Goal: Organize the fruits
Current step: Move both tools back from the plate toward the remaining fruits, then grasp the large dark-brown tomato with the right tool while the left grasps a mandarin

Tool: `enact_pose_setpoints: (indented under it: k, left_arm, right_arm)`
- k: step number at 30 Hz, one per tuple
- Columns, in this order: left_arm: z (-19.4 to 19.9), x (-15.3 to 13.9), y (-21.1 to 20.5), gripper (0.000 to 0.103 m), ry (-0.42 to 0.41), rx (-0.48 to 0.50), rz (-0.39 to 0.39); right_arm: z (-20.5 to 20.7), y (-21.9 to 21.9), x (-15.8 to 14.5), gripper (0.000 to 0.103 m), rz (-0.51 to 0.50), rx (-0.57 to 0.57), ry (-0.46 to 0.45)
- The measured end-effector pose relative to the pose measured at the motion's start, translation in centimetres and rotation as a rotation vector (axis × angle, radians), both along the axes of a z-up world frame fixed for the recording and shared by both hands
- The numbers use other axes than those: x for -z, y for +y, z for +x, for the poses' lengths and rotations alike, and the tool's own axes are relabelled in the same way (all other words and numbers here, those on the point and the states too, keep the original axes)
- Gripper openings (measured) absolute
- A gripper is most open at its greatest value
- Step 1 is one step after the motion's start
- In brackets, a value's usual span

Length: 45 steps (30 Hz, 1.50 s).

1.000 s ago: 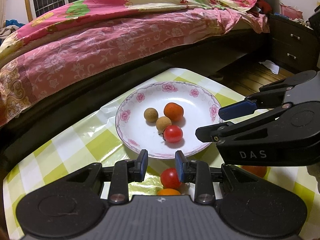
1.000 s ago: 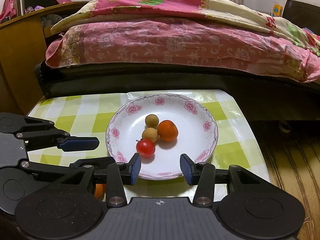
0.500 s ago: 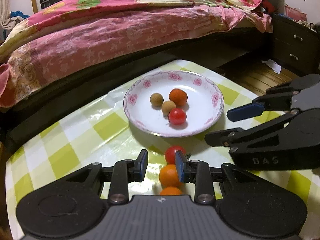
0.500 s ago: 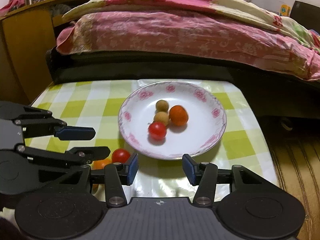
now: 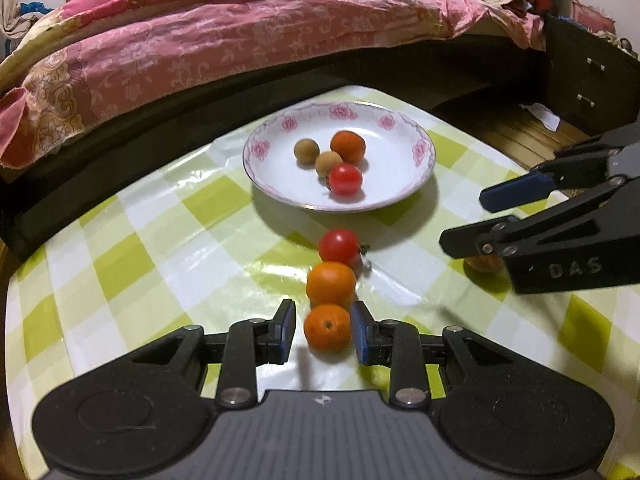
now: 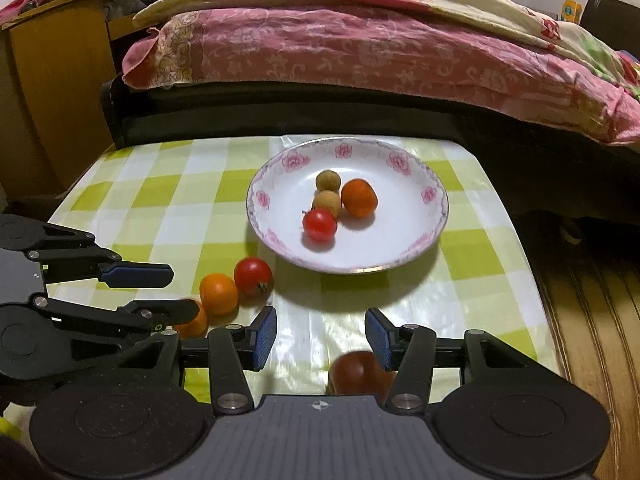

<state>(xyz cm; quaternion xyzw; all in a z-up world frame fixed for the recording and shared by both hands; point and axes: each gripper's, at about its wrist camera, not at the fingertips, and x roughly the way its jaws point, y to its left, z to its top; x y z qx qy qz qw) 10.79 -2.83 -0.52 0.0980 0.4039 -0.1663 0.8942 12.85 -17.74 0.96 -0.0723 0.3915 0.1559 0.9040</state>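
One word — "DAS" — marks right hand-held gripper (image 5: pixel 464 221), just opening around a fruit (image 6: pixel 356 372); left hand-held gripper (image 5: pixel 322 330), unclenched, straddles an orange (image 5: pixel 327 336).

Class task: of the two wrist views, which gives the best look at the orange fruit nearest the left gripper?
The left wrist view: the nearest orange fruit sits unobstructed between the left gripper's fingers. In the right wrist view, the same fruit is mostly hidden behind that gripper's lower finger.
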Motion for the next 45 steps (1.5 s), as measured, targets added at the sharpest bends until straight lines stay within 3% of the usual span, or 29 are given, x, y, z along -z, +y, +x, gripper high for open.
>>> enact_pose_setpoints:
  k: [9, 16, 30, 34, 40, 45]
  left_arm:
    - [-0.1, 0.7, 0.1, 0.038, 0.016, 0.0, 0.001]
    - [0.2, 1.3, -0.1, 0.041, 0.022, 0.007, 0.002]
    - [0.7, 2.3, 0.3, 0.043, 0.037, -0.001, -0.015]
    - [0.7, 2.4, 0.4, 0.043, 0.032, -0.004, -0.022]
    - [0.7, 2.3, 0.3, 0.038, 0.03, -0.001, -0.028]
    - [0.5, 2.2, 0.1, 0.038, 0.034, 0.013, -0.021]
  right_arm:
    - [-1.4, -2.0, -0.3, 0.048, 0.004, 0.044, 0.029]
    - [-1.8, -3.9, 0.2, 0.054, 0.019, 0.099, 0.041]
    - [0.3, -2.6, 3.0, 0.055, -0.01, 0.066, 0.093]
    - [0.6, -2.5, 3.4, 0.053, -0.013, 0.065, 0.103]
    - [0.7, -2.1, 3.7, 0.038, -0.015, 0.049, 0.101]
    - [0.4, -1.6, 3.7, 0.037, -0.041, 0.045, 0.09]
